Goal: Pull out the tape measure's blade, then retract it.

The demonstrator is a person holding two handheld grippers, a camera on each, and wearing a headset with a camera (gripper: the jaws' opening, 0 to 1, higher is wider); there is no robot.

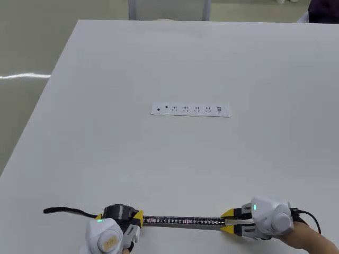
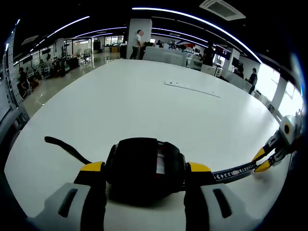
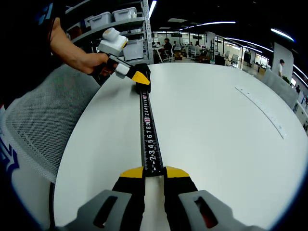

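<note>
A black tape measure case point(image 2: 144, 166) lies on the white table, and my left gripper point(image 2: 144, 168) is shut on it from both sides. In the head view the case point(image 1: 121, 213) sits at the near left with its black wrist strap point(image 1: 63, 211) trailing left. The black blade point(image 1: 183, 220) with white numerals runs out to the right, flat along the table. My right gripper point(image 3: 154, 172) is shut on the blade's end point(image 3: 153, 161), seen in the head view at the near right point(image 1: 226, 221). In the right gripper view the blade point(image 3: 147, 127) stretches away to the case point(image 3: 143, 83).
A white power strip point(image 1: 190, 110) lies at the table's middle, well beyond the tape. The table's near edge point(image 1: 175, 248) runs just below both grippers. A person's arm point(image 3: 72, 50) holds the left gripper. Shelves and people stand in the room behind.
</note>
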